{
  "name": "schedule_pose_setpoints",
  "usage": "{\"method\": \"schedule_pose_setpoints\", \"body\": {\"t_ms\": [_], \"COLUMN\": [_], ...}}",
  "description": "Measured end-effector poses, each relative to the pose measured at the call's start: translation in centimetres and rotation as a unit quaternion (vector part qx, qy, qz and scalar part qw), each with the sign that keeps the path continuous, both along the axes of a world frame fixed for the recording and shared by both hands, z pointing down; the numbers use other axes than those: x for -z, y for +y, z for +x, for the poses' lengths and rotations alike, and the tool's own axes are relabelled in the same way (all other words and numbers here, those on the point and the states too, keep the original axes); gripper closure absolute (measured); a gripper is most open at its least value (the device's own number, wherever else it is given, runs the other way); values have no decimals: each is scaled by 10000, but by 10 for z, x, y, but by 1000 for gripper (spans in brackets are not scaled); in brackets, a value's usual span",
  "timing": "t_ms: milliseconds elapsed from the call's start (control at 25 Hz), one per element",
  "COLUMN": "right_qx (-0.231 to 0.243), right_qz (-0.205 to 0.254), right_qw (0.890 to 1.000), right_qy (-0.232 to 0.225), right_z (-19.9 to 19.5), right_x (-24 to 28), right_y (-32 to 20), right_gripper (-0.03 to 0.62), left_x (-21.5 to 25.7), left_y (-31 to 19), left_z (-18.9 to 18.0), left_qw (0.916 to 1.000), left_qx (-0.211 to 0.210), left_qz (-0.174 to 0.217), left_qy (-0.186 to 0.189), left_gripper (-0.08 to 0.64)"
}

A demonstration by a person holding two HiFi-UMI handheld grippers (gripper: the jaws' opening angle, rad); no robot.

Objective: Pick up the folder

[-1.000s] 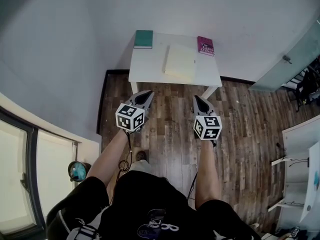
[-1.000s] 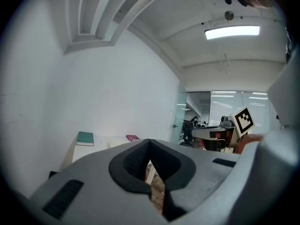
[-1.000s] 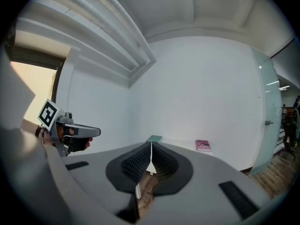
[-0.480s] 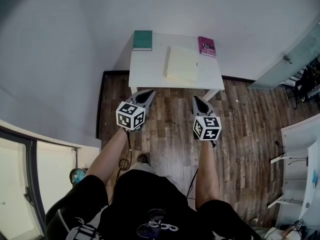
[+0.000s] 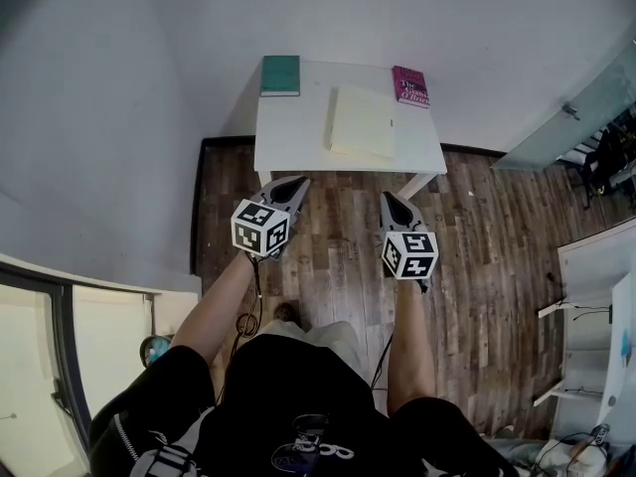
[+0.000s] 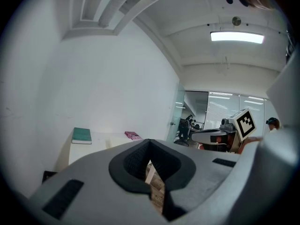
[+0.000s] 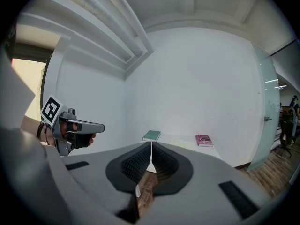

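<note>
Wide dark wood-plank floor (image 5: 477, 256) runs ahead to a plain white wall (image 5: 149, 117), and against that wall stands the white rectangular table (image 5: 298, 137), its near edge facing the person. There's the target: the pale yellow flat folder (image 5: 363, 122) lies flat in the right-hand middle of the tabletop, its near edge just in from the table's front edge. That looks a fair place to get a jaw under it.

A green hardback book (image 5: 280, 76) sits at the far left corner, well apart from the folder. A magenta paperback book (image 5: 410, 85) sits at the far right corner, near the folder's far corner, so that side is tighter.

The left gripper (image 5: 293, 185) and right gripper (image 5: 391, 199) are held out side by side over the floor, short of the table, likely lined up for the reach. Both have their jaws pressed together with nothing between them. They must open before any grab.
</note>
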State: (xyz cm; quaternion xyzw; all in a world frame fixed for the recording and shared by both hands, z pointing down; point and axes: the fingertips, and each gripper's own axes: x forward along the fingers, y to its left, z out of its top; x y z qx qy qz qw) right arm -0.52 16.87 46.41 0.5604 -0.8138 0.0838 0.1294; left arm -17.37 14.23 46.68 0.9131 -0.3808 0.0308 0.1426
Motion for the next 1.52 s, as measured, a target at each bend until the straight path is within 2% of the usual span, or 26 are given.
{"method": "schedule_pose_setpoints", "body": {"t_ms": [240, 480, 800, 920, 1040, 1240, 1320, 1520], "right_qx": [-85, -394, -431, -446, -472, -506, -428, -350], "right_qz": [31, 83, 220, 178, 110, -22, -46, -100], "right_qw": [10000, 9991, 9988, 9988, 9988, 9985, 9989, 9991], "right_qy": [-27, -134, -83, -71, -113, -221, -171, -193], "right_z": [6, 23, 49, 62, 74, 92, 97, 117], "right_x": [2, -3, 7, 4, 1, 0, -1, -3], "right_y": [1, -9, -38, -55, -74, -108, -124, -167], "right_gripper": [568, 568, 568, 568, 568, 568, 568, 568], "left_x": [-2, 2, 17, 20, 23, 28, 21, 13], "left_y": [-2, -18, -48, -68, -88, -120, -134, -167], "left_z": [4, 12, 32, 36, 42, 57, 58, 63], "left_qw": [10000, 10000, 9996, 9994, 9997, 9993, 9988, 9976], "left_qx": [-65, -32, -69, 11, 86, 83, 222, 565], "left_qz": [-26, 1, 260, 331, 232, 67, -44, -180], "left_qy": [-30, 52, 82, -28, -33, 352, 434, 365], "left_gripper": [538, 538, 538, 538, 538, 538, 538, 538]}}
